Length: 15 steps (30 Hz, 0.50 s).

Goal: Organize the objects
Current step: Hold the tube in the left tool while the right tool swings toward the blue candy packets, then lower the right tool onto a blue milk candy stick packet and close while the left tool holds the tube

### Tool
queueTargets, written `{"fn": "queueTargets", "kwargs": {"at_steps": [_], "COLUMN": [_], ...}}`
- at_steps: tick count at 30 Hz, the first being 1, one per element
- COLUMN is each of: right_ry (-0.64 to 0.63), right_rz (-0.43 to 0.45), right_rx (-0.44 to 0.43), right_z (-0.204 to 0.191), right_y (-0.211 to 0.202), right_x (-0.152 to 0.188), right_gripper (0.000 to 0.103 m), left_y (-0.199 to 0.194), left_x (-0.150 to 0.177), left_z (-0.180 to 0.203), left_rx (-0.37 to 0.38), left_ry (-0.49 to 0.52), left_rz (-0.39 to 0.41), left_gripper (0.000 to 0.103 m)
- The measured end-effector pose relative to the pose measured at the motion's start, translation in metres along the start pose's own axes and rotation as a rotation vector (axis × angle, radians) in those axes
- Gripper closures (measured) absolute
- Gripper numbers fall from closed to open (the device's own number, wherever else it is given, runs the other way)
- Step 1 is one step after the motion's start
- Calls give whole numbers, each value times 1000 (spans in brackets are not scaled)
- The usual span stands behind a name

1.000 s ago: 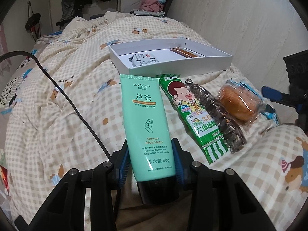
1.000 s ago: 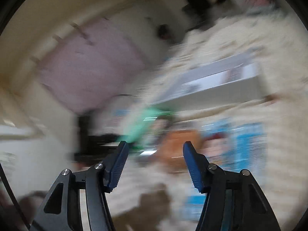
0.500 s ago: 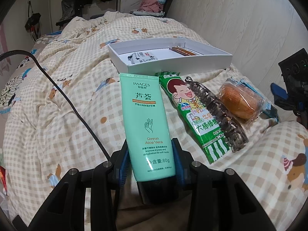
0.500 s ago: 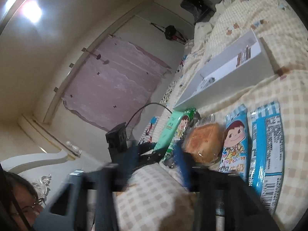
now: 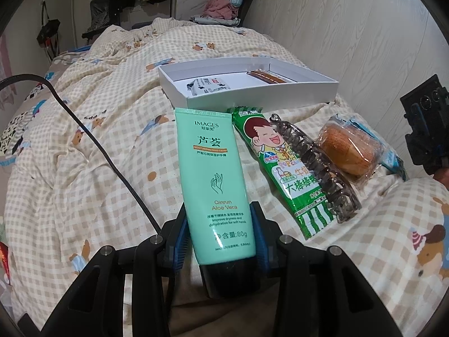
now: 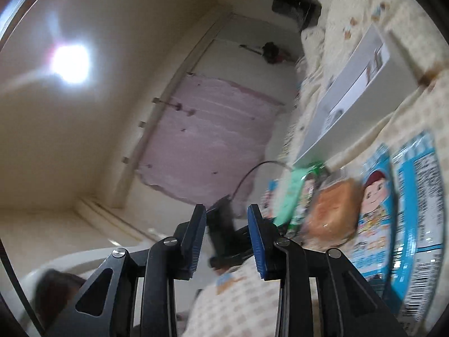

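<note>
Black cable (image 5: 92,140): crosses the checked bedspread (image 5: 84,196) from 9 o'clock of the left wrist view down toward 6 o'clock, passing behind the left gripper.
Left gripper (image 5: 220,238): clenched on the lower part of the hand cream tube, its blue pads pressing both sides just above the black cap.
Hand cream tube (image 5: 213,179): mint green, printed "Aloe Vera", lying lengthwise with the crimped end toward 12 o'clock, just short of the white box.
White box (image 5: 261,95): open and shallow, on the bed at 12 o'clock of the tube; inside lie a small printed sachet (image 5: 207,84) and a brown stick-shaped item (image 5: 266,75).
Green snack packet (image 5: 280,168): just beside the tube at its 3 o'clock, with a cartoon boy's face.
Hair claw clip (image 5: 317,168): dark translucent, lying over the right edge of the green packet.
Wrapped bun (image 5: 348,151): in clear film, at 3 o'clock of the clip, resting on the blue snack packets (image 6: 393,213).
Right gripper (image 6: 227,238): seen in its own view rolled on its side and pointing level across the bed; its jaws have just been closing, they stand narrow with a gap, and nothing is between the pads. In the left wrist view its black body shows at 3 o'clock.
</note>
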State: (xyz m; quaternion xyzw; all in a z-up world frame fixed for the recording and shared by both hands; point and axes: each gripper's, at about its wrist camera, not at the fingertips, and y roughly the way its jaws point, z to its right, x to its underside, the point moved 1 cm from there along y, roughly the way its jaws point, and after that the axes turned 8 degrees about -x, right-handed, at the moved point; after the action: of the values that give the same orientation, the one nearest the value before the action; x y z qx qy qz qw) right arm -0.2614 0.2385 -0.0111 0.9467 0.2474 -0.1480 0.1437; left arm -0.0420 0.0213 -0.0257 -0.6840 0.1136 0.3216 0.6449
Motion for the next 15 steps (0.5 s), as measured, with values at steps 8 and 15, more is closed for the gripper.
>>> {"fn": "queueTargets", "kwargs": {"at_steps": [8,15], "right_ry": [-25,-262], "right_rz": [-4,-120], "right_rx": [114,566], "right_z": [-25,-67], "right_y": [-17,-4], "right_x": [-15,-10], "right_gripper": [69,69], "left_y": [-40,-62], "left_x": [-20,-32], "left_z": [0,13], "left_rx": [67,110], "left_ry": [-21,-8], "left_rz": [129,188], "left_gripper": [59,59]}}
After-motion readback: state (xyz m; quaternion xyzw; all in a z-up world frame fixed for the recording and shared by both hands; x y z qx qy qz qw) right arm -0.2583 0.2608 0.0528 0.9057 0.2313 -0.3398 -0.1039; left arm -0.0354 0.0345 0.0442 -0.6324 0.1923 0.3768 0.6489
